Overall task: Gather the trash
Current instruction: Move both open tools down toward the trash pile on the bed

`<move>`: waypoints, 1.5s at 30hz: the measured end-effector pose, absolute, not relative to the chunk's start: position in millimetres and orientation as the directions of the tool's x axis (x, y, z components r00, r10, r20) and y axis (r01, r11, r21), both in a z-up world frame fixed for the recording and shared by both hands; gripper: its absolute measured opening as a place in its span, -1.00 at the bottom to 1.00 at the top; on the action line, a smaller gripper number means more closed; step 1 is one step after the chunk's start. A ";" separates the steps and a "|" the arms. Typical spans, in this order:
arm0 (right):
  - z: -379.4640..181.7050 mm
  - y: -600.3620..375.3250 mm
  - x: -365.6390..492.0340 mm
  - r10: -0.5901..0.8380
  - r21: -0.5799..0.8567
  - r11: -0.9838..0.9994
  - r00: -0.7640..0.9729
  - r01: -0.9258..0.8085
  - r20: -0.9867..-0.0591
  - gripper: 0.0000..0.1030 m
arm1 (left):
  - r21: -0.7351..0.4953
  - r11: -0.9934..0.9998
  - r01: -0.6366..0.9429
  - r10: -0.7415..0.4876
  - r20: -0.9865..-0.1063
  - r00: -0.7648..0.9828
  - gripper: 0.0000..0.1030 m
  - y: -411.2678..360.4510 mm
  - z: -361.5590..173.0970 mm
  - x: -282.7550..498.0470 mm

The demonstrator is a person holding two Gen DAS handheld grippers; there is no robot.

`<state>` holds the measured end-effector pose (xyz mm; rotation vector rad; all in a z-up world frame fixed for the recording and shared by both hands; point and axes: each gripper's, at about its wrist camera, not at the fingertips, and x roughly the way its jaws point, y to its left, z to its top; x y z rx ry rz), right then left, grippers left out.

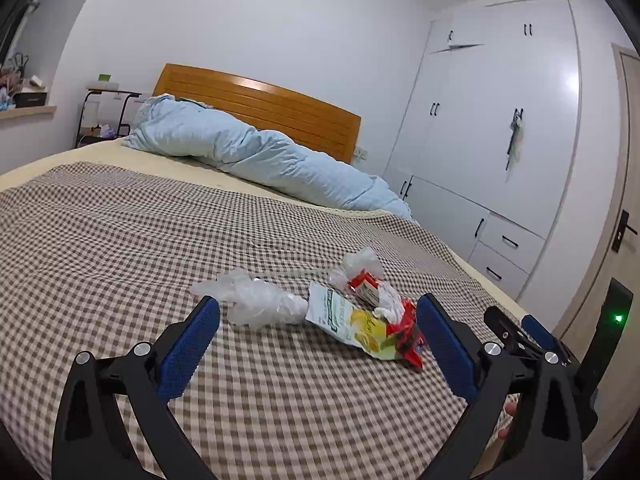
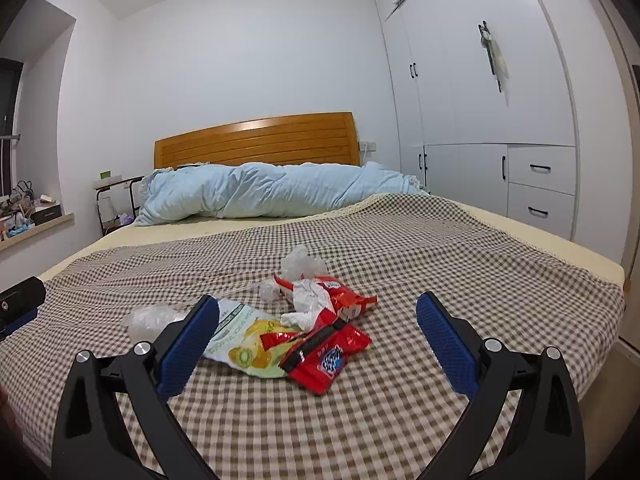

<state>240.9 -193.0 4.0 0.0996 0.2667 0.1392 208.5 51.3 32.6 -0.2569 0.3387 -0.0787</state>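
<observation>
In the left wrist view, a windowsill [image 1: 28,110] with clutter sits at the upper left, and a blue duvet [image 1: 256,152] lies bunched before the wooden headboard [image 1: 260,108]. Low in the frame the left gripper [image 1: 318,320] hangs over the checked blanket [image 1: 100,232], fingers spread wide and empty. Between them lies the trash: a crumpled clear plastic bag [image 1: 256,300] left of centre, then a white-and-yellow snack packet [image 1: 352,324] touching red wrappers [image 1: 408,336]. The white wardrobe [image 1: 500,120] fills the right. In the right wrist view, the right gripper [image 2: 318,318] is likewise released, the red wrapper [image 2: 328,356] lying between its fingers at lower centre.
</observation>
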 end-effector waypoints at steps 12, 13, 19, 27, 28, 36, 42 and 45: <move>-4.9 -192.8 259.3 0.122 0.083 0.991 0.954 -0.102 -0.274 0.84 | -0.326 0.945 -0.029 -0.074 -0.298 0.952 0.85 70.6 21.6 234.4; -5.2 -193.0 260.3 0.122 0.087 0.991 0.954 -0.102 -0.274 0.84 | -0.329 0.944 -0.034 -0.069 -0.295 0.953 0.85 72.1 20.2 236.1; -9.0 -197.7 268.8 0.124 0.125 0.988 0.950 -0.091 -0.287 0.84 | -0.302 0.953 -0.032 -0.064 -0.301 0.951 0.85 73.0 14.0 244.6; -16.8 -193.8 278.9 0.121 0.133 0.988 0.940 -0.082 -0.319 0.84 | -0.289 0.955 -0.067 -0.031 -0.321 0.947 0.85 84.6 11.7 250.8; -17.1 -193.0 280.3 0.127 0.135 0.987 0.937 -0.087 -0.324 0.84 | -0.286 0.955 -0.075 -0.023 -0.327 0.945 0.85 87.1 11.3 251.7; -23.9 -191.8 293.9 0.139 0.173 0.982 0.920 -0.079 -0.366 0.84 | -0.189 0.976 -0.105 0.012 -0.439 0.898 0.85 84.2 -3.1 274.3; -28.4 -193.0 300.9 0.126 0.176 0.982 0.916 -0.062 -0.380 0.84 | -0.144 0.983 -0.114 0.030 -0.484 0.874 0.85 81.4 -12.8 291.4; -31.4 -192.2 304.2 0.121 0.180 0.982 0.913 -0.054 -0.389 0.84 | -0.174 0.977 -0.124 0.018 -0.512 0.859 0.85 82.8 -18.9 302.3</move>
